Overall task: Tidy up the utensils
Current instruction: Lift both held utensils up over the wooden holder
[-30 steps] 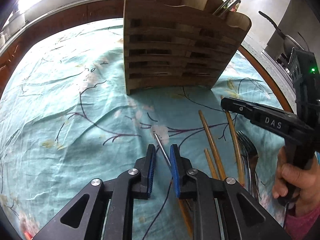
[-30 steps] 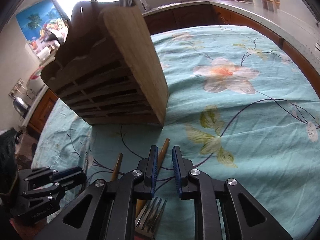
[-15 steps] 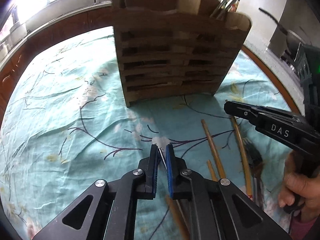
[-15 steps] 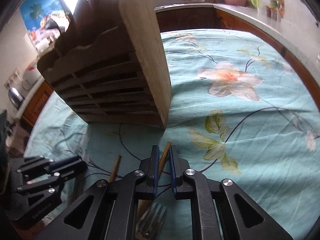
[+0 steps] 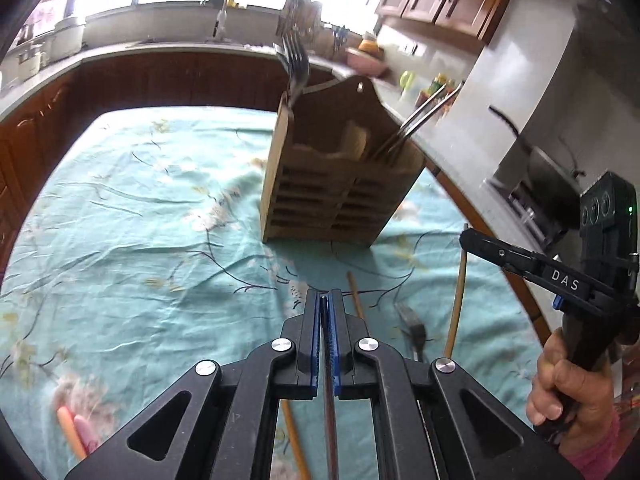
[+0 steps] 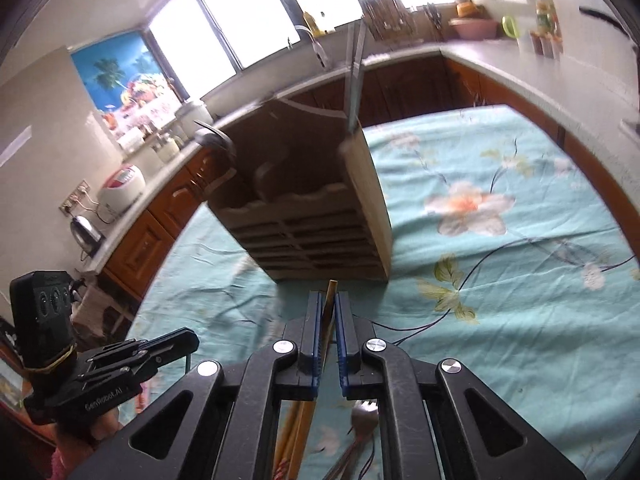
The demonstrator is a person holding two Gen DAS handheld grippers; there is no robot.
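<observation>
A slatted wooden utensil holder stands on the teal flowered tablecloth. A fork sticks out of its left end and metal chopsticks out of its right. My left gripper is shut on a thin metal chopstick, raised off the cloth. My right gripper is shut on a wooden chopstick, whose tip shows just past the pads. In the left wrist view this chopstick hangs below the right gripper. The holder lies ahead of both.
On the cloth lie another wooden chopstick and a fork. More chopsticks and a metal utensil lie under the right gripper. Pink and orange sticks lie at the near left. A kitchen counter rings the table.
Both grippers closed, the left on the metal chopstick and the right on the wooden one, then rose off the cloth with them. The holder now sits lower in both views.
</observation>
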